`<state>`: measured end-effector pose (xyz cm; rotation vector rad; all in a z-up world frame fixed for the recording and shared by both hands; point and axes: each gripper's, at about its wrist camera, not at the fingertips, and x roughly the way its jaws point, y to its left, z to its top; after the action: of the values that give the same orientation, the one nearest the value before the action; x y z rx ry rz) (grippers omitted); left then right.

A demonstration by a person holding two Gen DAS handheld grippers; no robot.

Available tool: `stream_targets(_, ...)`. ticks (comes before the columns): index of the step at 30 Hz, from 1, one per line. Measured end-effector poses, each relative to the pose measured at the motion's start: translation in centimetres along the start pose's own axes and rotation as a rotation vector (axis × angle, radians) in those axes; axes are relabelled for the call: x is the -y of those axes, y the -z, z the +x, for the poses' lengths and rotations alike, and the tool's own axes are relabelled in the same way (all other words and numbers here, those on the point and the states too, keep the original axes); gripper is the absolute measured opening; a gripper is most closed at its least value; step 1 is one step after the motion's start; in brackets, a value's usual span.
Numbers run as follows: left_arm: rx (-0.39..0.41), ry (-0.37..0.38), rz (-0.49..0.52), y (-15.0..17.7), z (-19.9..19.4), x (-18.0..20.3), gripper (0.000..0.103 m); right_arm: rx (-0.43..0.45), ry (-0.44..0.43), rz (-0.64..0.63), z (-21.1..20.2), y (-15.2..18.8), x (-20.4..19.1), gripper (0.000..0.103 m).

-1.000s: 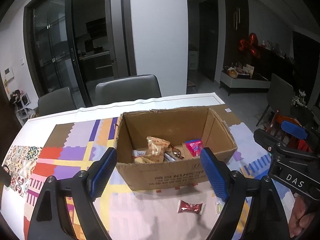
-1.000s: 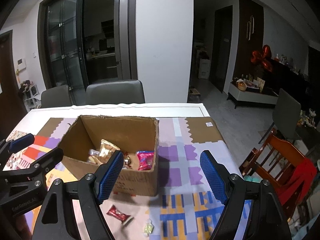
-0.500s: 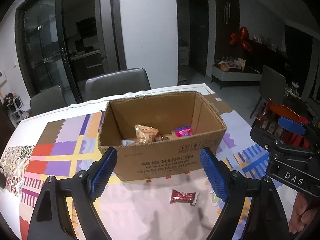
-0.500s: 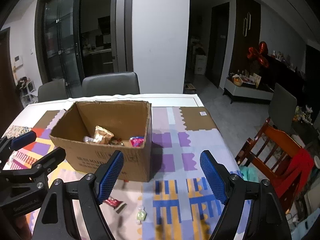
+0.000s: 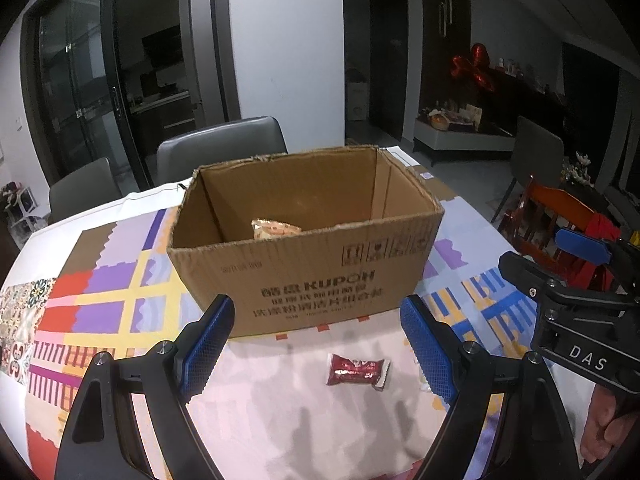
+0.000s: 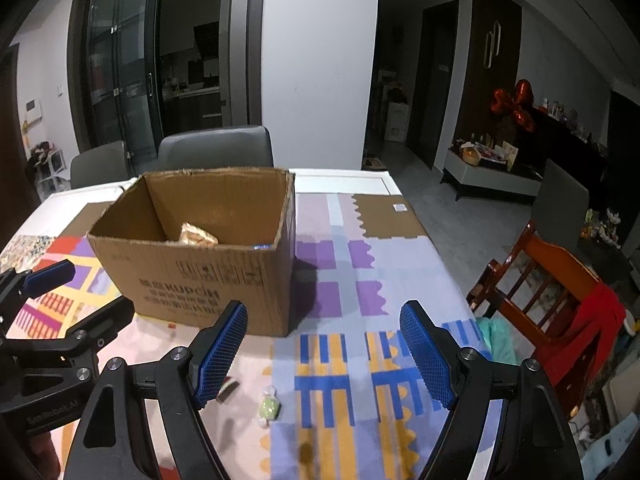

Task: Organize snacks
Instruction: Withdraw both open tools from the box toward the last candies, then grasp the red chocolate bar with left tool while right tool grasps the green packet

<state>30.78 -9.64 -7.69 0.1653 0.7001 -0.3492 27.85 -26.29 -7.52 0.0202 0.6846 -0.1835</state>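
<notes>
**Two loose candies left in front of the box**

Left claw [image 5: 318,344] and right claw [image 6: 326,354] both wide open, empty. Red candy [image 5: 357,369] at 5 o'clock of the left claw, green candy [image 6: 269,402] at 7 o'clock of the right. Light, crinkly, probably slippery; pinch mid-wrapper. Box [image 5: 308,280] at 12: one packet [image 5: 274,229] visible.
</notes>
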Motion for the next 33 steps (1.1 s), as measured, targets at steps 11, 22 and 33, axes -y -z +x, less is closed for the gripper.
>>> stream_targets(11, -0.027, 0.031, 0.054, 2.4, 1.4, 0.9, 0.085, -0.052, -0.003, -0.016, 1.6, 2.7, 0.2, 0.080)
stream_targets(22, -0.074, 0.074, 0.122, 5.3, 3.5, 1.7, 0.085, -0.105, -0.017, -0.029, 3.3, 5.2, -0.1, 0.079)
stream_targets(33, -0.100, 0.124, 0.173, 7.6, 6.5, 2.2, 0.085, -0.175, -0.049, -0.036, 5.4, 7.2, -1.4, 0.079)
